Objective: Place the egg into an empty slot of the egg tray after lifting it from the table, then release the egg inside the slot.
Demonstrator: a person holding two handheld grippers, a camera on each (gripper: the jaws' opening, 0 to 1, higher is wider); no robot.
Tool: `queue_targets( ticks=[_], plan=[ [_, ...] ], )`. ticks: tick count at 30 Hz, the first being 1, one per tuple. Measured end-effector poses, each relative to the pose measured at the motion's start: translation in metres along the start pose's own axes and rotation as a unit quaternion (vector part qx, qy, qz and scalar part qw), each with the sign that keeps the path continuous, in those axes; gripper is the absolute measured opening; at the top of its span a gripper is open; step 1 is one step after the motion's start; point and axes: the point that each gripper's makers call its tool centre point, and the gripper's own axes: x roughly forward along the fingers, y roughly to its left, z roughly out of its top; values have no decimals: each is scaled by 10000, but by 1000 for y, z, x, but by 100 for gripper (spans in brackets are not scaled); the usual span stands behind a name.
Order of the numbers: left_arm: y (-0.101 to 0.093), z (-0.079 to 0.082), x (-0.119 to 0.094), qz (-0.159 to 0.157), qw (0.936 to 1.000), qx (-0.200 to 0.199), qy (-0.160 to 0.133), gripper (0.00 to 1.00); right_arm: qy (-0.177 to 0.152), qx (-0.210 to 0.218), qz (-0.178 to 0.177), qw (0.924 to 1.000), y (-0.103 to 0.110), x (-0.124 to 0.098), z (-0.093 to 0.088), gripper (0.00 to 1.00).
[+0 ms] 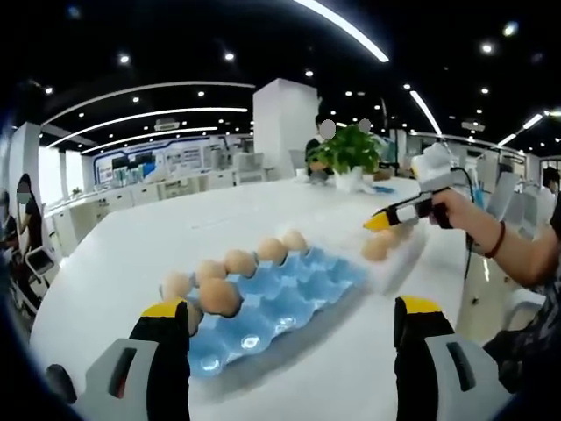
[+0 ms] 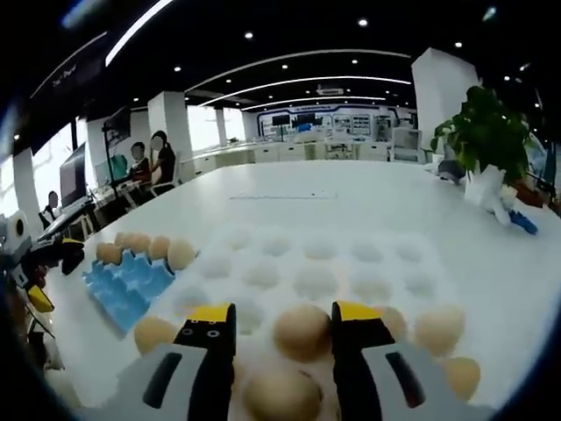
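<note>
A bright open-plan hall with ceiling strip lights surrounds a wide white table (image 1: 263,219). In the left gripper view, the left gripper (image 1: 289,329) hovers with jaws spread and empty over a blue egg tray (image 1: 289,294), whose far row holds brown eggs while many near slots are bare; the right gripper (image 1: 386,219) reaches over a white tray beyond it. In the right gripper view, the right gripper (image 2: 282,329) has its jaws spread either side of an egg (image 2: 302,331) lying on the white egg tray (image 2: 351,263) (contact is not clear). My judgement: centre the jaws on the egg's widest part, squeeze gently, lift straight up, then carry it to a bare blue slot.
</note>
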Motion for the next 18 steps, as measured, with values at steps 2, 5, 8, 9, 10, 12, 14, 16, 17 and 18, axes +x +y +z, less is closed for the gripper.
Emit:
queue_targets(
  ticks=[2, 5, 8, 9, 10, 12, 14, 16, 17, 18],
  plan=[
    [0, -1, 0, 15, 10000, 25, 27, 99, 98, 35, -83, 9999, -1, 0, -1, 44],
    [1, 0, 0, 35, 10000, 46, 33, 99, 159, 64, -158, 9997, -1, -2, -3, 43],
    [2, 0, 0, 63, 10000, 29, 25, 99, 233, 185, -290, 9991, -4, -2, -5, 42],
    [3, 0, 0, 67, 10000, 32, 22, 99, 241, 183, -312, 9991, -4, -2, -5, 41],
    [3, 0, 1, 67, 10000, 35, 20, 99, 313, 180, -424, 9984, -7, -4, -9, 37],
    [3, 0, 1, 69, 10000, 31, 19, 99, 302, 153, -574, 9978, -11, -5, -9, 32],
    [3, 0, 1, 74, 10000, 20, 1, 99, 286, 417, -638, 9967, -12, -5, -9, 32],
    [4, -1, 1, 90, 10000, 21, 15, 99, 346, 406, -678, 9963, -12, -4, -9, 32],
    [5, -1, 2, 97, 9999, 34, 36, 99, 399, 365, -706, 9960, -12, -3, -9, 31],
    [5, -1, 2, 96, 9999, 39, 40, 99, 477, 289, -747, 9956, -12, -2, -10, 32]
  ],
)
